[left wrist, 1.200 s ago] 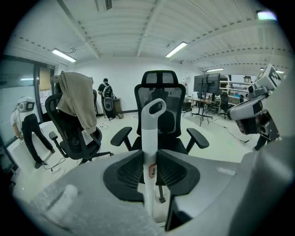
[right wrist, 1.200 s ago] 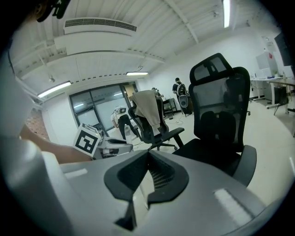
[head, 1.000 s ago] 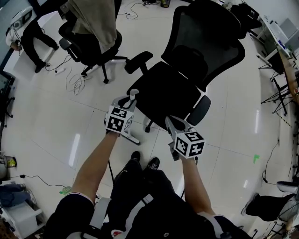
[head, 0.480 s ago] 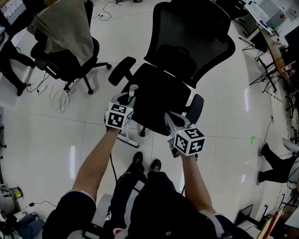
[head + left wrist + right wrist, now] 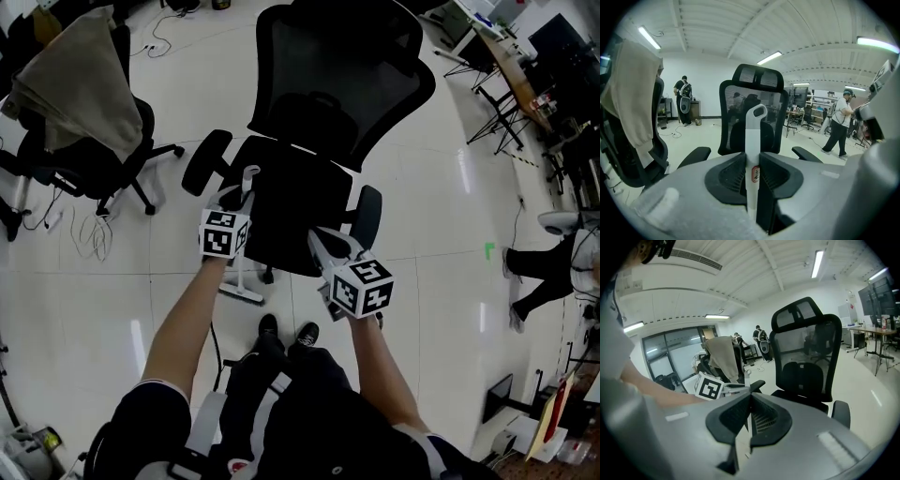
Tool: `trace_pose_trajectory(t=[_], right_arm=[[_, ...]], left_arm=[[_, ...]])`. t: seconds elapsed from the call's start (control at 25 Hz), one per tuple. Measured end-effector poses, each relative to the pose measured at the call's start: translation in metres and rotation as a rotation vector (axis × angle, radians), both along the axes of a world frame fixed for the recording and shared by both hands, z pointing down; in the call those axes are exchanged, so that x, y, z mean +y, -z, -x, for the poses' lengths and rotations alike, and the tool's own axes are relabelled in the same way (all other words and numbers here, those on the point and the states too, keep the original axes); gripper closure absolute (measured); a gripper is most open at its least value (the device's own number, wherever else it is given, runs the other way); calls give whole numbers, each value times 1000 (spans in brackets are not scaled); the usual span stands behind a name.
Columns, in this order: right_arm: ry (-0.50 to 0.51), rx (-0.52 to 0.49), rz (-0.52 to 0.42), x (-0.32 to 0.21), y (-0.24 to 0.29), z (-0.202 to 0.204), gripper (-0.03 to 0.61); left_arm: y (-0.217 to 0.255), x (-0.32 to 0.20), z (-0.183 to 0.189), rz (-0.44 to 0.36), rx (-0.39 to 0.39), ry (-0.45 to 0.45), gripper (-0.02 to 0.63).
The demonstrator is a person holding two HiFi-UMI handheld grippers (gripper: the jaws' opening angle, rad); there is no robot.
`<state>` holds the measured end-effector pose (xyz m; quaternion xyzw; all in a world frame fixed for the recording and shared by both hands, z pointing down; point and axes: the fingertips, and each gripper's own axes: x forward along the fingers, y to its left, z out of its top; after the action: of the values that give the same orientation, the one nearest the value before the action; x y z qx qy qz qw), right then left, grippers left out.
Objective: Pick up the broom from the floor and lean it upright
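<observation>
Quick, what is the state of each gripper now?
Left gripper: closed on the white broom handle.
Right gripper: closed, nothing held.

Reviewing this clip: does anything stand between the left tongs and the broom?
Nothing visible does. The left tongs are clamped on the broom by its white handle. The black office chair stands beyond it, not between.

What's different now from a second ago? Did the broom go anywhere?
The left tool carried the broom closer to the black chair, now beside its armrest. The view swung too, so the chair with the beige cloth slid left. Nothing was grabbed or let go: the left tool still grips the broom upright, and the right tool stays shut and empty over the black chair.
</observation>
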<state>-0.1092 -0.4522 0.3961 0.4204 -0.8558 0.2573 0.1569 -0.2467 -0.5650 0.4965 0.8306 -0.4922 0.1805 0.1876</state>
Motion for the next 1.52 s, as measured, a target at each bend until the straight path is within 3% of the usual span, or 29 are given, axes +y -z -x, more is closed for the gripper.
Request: trace_pose_trajectory(t=[0.56,0.76,0.88,1.08,1.2,1.52], right_arm=[[-90,-9,46,-9,-12,-20,575],[-97,-22,41,-17,-11,-27,575],[-84,-29,35,-19,-9,-27,575],[-33,-131,-83,-18,21,-29,574],[-4,-181,-159,-9,42,-35,574],[57,-247,-265,23,80,-53,558]], left_arm=[[-13,-38,-10,-50,6,-23,511],[-8,-35,-9,-62,-7,-18,442],[-3,-28,-5,-58,-15,-6,433],[30,-3,2,-71,27,55,434],[64,28,-10,-106,56,39,437],[145,113,-44,-196,113,66,609]])
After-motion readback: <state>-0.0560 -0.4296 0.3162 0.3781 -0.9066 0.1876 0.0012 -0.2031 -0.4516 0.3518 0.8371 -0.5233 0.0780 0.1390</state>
